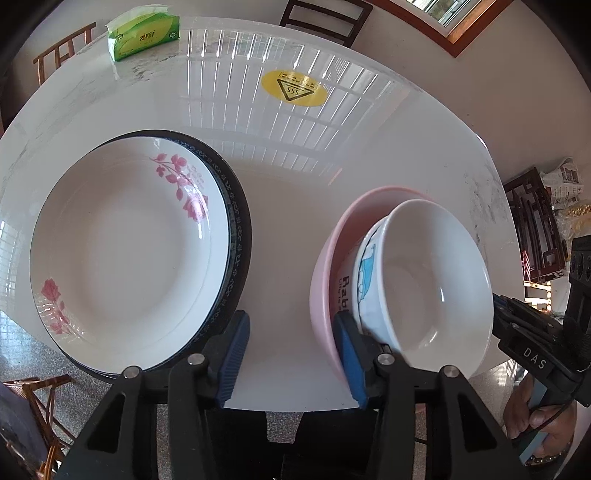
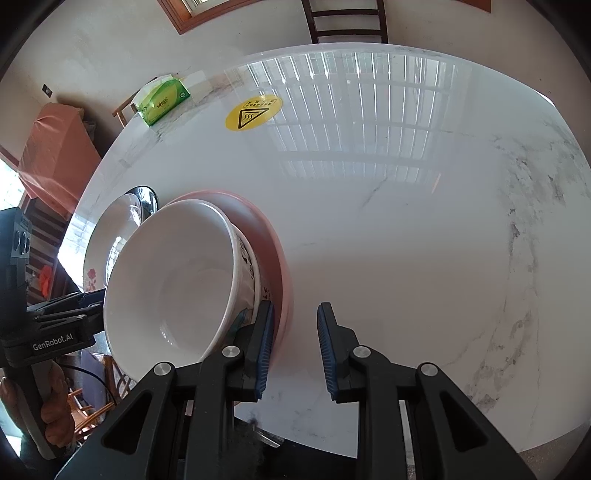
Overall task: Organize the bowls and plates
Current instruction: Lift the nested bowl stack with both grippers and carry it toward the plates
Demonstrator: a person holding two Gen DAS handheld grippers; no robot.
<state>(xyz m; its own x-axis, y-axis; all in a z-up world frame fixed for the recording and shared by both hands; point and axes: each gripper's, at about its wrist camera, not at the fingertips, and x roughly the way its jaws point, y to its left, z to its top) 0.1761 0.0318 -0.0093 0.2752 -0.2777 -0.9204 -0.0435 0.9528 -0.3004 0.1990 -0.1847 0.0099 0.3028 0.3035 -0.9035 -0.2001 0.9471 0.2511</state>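
On the white bench (image 1: 295,192), the flowered plate (image 1: 125,247) lies stacked on a dark-rimmed plate (image 1: 238,236) at nine o'clock. The left gripper (image 1: 291,354) has its fingers spread, pinching nothing. At three o'clock the white bowl (image 1: 432,280) sits tilted inside the pink bowl (image 1: 325,266). The right gripper (image 2: 295,350) hovers just beside them, fingers apart and empty. A green tissue pack (image 1: 144,33) rests at eleven o'clock.

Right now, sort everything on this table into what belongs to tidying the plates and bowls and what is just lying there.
Belongs to the job:
white rose-patterned plate
dark-rimmed plate beneath it
white printed bowl
pink bowl it sits in

Just lying about:
green tissue pack
yellow heat-warning sticker
white marble table itself
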